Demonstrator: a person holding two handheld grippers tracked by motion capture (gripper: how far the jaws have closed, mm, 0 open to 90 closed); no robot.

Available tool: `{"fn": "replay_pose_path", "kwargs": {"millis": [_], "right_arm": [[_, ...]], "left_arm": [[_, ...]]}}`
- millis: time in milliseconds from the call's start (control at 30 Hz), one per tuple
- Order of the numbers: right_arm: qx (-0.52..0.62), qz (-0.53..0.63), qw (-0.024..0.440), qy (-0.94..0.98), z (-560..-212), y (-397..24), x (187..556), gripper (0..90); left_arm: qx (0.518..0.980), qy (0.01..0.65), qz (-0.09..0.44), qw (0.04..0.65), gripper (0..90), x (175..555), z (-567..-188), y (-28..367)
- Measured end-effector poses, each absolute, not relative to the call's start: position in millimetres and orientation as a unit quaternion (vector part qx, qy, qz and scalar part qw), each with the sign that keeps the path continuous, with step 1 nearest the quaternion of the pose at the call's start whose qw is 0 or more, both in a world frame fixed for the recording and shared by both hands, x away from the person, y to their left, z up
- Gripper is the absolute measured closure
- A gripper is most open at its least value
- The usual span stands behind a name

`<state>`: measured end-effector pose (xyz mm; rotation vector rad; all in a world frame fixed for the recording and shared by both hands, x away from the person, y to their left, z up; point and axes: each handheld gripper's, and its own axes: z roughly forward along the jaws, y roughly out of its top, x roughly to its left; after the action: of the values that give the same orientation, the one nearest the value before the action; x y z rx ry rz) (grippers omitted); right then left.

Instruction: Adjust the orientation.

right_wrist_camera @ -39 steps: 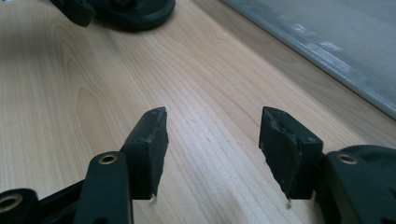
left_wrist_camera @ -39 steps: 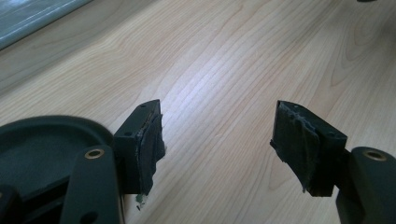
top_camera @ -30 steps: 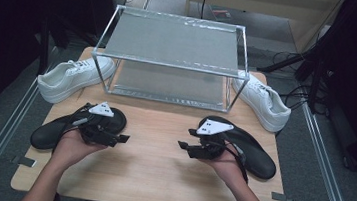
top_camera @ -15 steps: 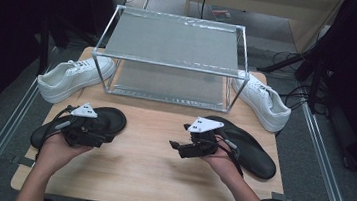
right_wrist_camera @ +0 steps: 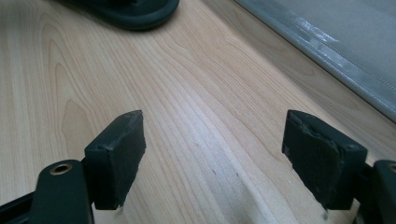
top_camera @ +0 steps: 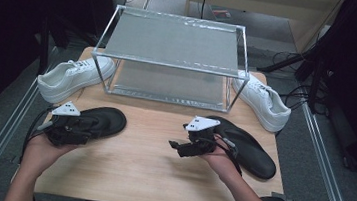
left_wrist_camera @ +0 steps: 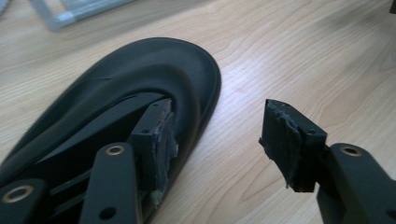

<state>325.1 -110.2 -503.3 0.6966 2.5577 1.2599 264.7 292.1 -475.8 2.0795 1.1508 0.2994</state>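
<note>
My left gripper straddles the edge of the smooth, matte black rubber slipper on the pale woodgrain table, jaws apart, just been closing; my right gripper gapes over bare wood.

The light wooden worktop carried a metal-framed shelf rack at its far side. A white sneaker lay at the rack's left end and another white sneaker at its right end, both overhanging the worktop's edges. Nearer the person, a black shoe lay on the left and a second black shoe on the right, well apart, with bare wood between them.
</note>
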Motion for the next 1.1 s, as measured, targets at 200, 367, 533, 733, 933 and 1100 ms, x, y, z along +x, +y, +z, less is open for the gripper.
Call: {"fn": "replay_pose_path", "kwargs": {"millis": [200, 367, 533, 733, 933, 1100], "right_arm": [[0.231, 0.415, 0.106, 0.874, -506, -109, 325, 22.8], [0.227, 0.413, 0.105, 0.876, -507, -108, 325, 23.3], [0.227, 0.408, 0.104, 0.878, -508, -107, 325, 23.3], [0.222, 0.403, 0.105, 0.882, -509, -105, 324, 23.3], [0.225, 0.403, 0.104, 0.881, -509, -105, 324, 24.2], [0.225, 0.401, 0.105, 0.882, -510, -104, 324, 24.2]], "left_arm": [[0.807, 0.454, 0.128, 0.356, 48.8, 267, -485, 307], [0.807, 0.452, 0.121, 0.359, 52.7, 271, -494, 313], [0.807, 0.456, 0.112, 0.360, 55.5, 276, -501, 316], [0.809, 0.451, 0.091, 0.366, 57.2, 281, -507, 317], [0.821, 0.447, 0.071, 0.347, 60.3, 284, -512, 315], [0.827, 0.442, 0.073, 0.341, 64.6, 284, -511, 313]]}}
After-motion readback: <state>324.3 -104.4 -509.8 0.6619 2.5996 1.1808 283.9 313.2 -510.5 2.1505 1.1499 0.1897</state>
